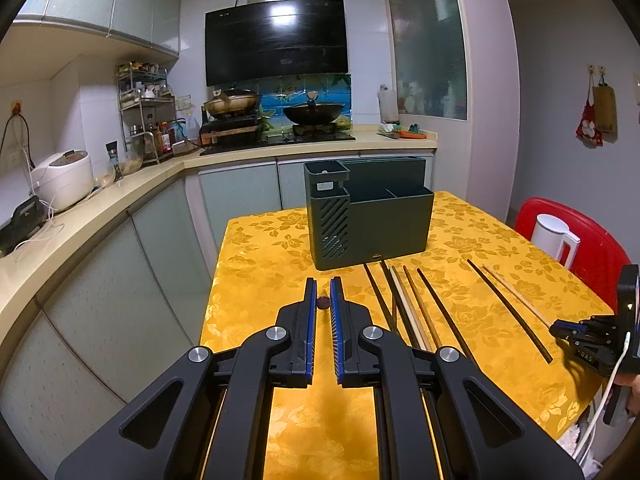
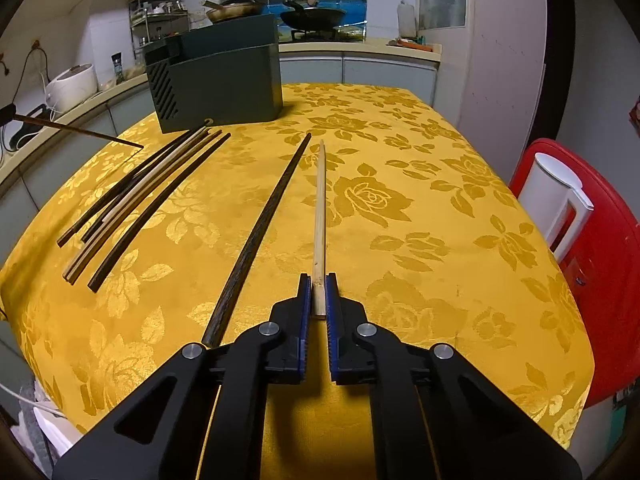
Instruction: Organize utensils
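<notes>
Right wrist view: the table (image 2: 440,240), under its yellow rose-patterned cloth, fills most of what I see. At its far left stands the dark green utensil holder (image 2: 224,80), upright, slotted on its left face. Off the table's right edge is a red chair (image 2: 600,280) with a white kettle (image 2: 556,200) on it.

My right claw (image 2: 318,280) is low over the cloth and pressed together on the near end of the pale chopstick (image 2: 319,208) — the blue pads sit against both its sides. The stick lies flat on the cloth and points away from me. Just to its left lies the long dark chopstick (image 2: 260,232), apart from it at the near end and almost meeting it at the far tips. Further left, the loose bundle of chopsticks (image 2: 140,196), dark and pale mixed, fans out from the foot of the holder.

From the left wrist, my left claw (image 1: 323,284) hovers above the cloth in front of the holder, fingers drawn close together and pinching a dark stick (image 1: 323,303) — I see only its round end between the pads. The right wrist view shows that stick slanting in from the left edge, clear of the table.
</notes>
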The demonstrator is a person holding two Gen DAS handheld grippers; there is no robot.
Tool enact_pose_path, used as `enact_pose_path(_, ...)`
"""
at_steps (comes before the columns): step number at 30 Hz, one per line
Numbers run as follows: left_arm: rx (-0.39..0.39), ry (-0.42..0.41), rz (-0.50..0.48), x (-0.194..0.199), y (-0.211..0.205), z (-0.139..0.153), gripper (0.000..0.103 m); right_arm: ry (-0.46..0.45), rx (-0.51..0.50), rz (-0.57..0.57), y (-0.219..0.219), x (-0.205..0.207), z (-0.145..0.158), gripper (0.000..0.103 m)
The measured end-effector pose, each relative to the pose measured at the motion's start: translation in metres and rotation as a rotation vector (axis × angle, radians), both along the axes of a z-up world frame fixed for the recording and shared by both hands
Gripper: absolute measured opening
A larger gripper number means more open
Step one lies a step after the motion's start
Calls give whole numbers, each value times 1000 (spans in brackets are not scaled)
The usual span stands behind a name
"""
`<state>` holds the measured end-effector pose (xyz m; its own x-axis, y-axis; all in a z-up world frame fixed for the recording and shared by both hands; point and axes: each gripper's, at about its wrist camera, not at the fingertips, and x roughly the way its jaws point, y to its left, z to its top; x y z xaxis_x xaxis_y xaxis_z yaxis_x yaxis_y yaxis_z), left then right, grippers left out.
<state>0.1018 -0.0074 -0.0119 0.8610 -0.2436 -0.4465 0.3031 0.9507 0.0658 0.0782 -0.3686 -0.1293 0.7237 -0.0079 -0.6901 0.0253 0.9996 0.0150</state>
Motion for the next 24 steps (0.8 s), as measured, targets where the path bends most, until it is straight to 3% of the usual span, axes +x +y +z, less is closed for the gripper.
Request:
enact_pose_path(3, 4, -9, -1, 0, 0, 2, 6, -8, 1, 3, 0, -2, 9, 8)
enact_pose_path(11, 4, -55, -12, 2, -4, 24, 6, -165, -67, 47, 1, -14, 80, 8)
enact_pose_path(14, -4, -62, -18, 3, -8, 29, 6, -158, -88, 82, 5, -9, 95, 8)
enact_pose_path(20, -10, -73, -33, -3, -11, 32, 6, -13, -83, 101, 10, 1, 69, 8)
enact_pose_path(24, -13, -73, -32, -4, -10, 32, 6, 35, -60, 78, 10, 0, 44, 8)
